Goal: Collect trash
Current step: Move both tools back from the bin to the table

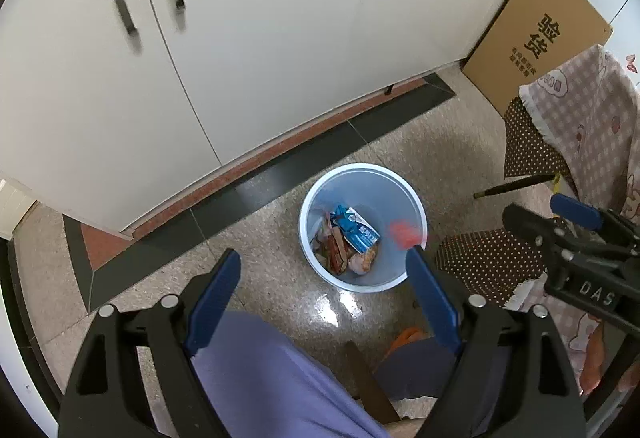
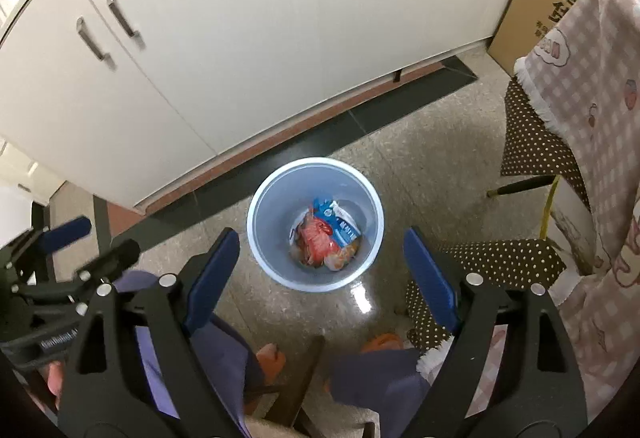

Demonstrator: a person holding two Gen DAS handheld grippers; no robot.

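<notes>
- The white cabinet filled the upper half of both views, its doors shut, with a dark floor strip running along its foot.
- To the right stood a cardboard box against the cabinet's end, and nearer, a chair draped in a pink checked cloth over dotted brown fabric.
- The pale blue bin sat on the speckled floor, just clear of the dark strip, directly ahead of both grippers and below them.
- The left gripper hung above the floor with its jaws spread wide and nothing between the blue pads; the person's purple-clad legs showed beneath it.
- The right gripper was likewise spread and empty, aimed almost straight down at the bin's mouth.
- Inside the bin lay the trash: a blue-and-white wrapper, and other scraps around it.
- A red wrapper appeared as a blur at the bin's right inner wall in the left view, while the right view showed red on the pile; it seemed to be dropping in.
- Judged from this, the release was the step in hand; doing it well meant keeping the jaws centred over the opening, apart until the piece settled, and lifting away without nudging the rim.
</notes>
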